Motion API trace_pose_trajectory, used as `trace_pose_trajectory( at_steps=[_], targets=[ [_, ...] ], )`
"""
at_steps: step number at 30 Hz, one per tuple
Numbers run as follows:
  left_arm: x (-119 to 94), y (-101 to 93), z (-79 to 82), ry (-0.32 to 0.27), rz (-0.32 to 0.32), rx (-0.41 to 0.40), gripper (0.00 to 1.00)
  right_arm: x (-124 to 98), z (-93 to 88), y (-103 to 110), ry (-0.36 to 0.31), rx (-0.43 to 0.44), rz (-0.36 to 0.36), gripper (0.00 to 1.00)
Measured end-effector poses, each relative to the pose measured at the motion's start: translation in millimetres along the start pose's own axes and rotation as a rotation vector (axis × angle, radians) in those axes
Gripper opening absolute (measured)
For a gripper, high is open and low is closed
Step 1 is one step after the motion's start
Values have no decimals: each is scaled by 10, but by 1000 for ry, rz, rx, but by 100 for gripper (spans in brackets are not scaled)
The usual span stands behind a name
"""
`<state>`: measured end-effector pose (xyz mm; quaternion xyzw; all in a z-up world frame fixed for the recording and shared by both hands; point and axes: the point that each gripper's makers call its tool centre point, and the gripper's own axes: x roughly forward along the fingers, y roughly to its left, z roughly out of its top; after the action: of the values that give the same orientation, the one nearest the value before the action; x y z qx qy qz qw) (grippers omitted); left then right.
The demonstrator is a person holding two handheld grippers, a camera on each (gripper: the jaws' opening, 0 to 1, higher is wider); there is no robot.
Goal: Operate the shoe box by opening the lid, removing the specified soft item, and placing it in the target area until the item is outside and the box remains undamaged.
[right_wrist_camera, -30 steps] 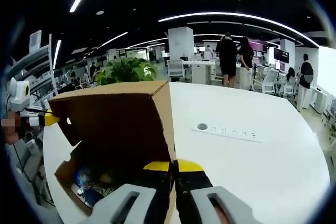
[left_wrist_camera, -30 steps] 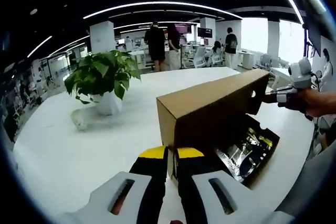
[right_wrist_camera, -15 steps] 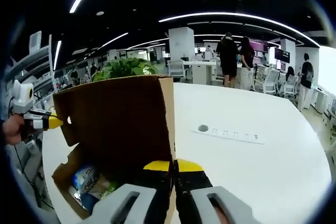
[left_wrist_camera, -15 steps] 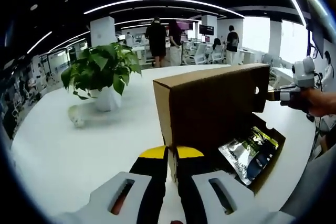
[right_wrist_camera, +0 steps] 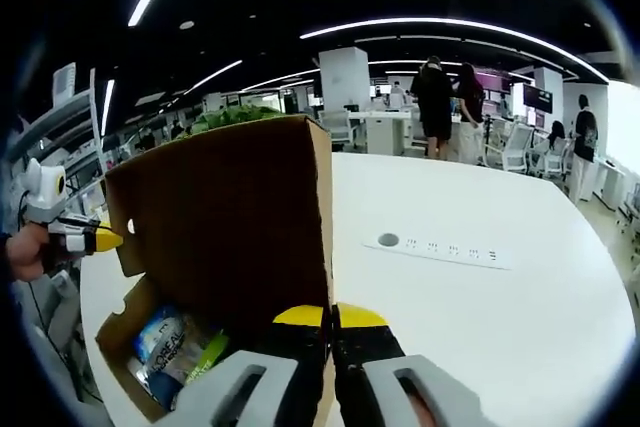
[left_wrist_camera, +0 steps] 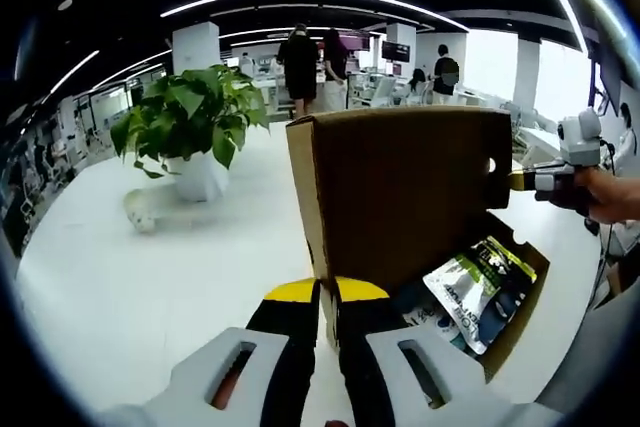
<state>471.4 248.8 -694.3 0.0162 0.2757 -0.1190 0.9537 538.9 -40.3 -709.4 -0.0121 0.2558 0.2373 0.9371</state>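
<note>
A round white table (left_wrist_camera: 150,277) spreads across the lower half of both views, in a large open office with strip lights overhead and people (left_wrist_camera: 300,67) standing far back near desks. On it sits a brown cardboard shoe box (left_wrist_camera: 510,312), its lid (left_wrist_camera: 400,187) raised nearly upright in the centre of the left gripper view and at centre left of the right gripper view.

The left gripper (left_wrist_camera: 328,297) rises from the bottom centre of its view, its yellow-tipped jaws drawn close together and pinching the lid's lower corner edge. The right gripper (right_wrist_camera: 330,315) rises from the bottom centre of its own view, jaws likewise nearly closed on the lid's opposite end. Each gripper also appears at the far side of the other's view, held by a hand: the right one at the right edge of the left gripper view, the left one at the left edge of the right gripper view.

Inside the open box lie soft packets (left_wrist_camera: 478,282), white, green and dark in the lower right of the left gripper view, and blue and green in the lower left of the right gripper view.

A leafy potted plant (left_wrist_camera: 190,122) stands at upper left of the left gripper view, with a small pale object (left_wrist_camera: 138,219) on the table beside it. A white power strip (right_wrist_camera: 440,247) lies at right centre of the right gripper view.
</note>
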Motion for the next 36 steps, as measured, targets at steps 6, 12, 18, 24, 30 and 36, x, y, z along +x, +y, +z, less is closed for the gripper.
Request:
trace_pose_trajectory(
  at_steps=[6, 12, 18, 24, 30, 36],
  targets=[
    [42, 2, -31, 8, -1, -4, 3, 21, -24, 1, 8, 6, -1, 0],
    [69, 2, -58, 18, -3, -3, 3, 72, -87, -3, 30, 3, 1, 0],
    [144, 34, -84, 25, -6, -14, 3, 130, -131, -30, 42, 12, 4, 0],
    [199, 43, -121, 43, -6, -8, 3, 158, -141, -31, 47, 17, 9, 0],
    [254, 70, -134, 49, -7, -10, 3, 214, -137, -56, 50, 19, 12, 0],
    [301, 88, -132, 56, -7, -5, 3, 247, -132, -62, 58, 15, 15, 0]
  ],
)
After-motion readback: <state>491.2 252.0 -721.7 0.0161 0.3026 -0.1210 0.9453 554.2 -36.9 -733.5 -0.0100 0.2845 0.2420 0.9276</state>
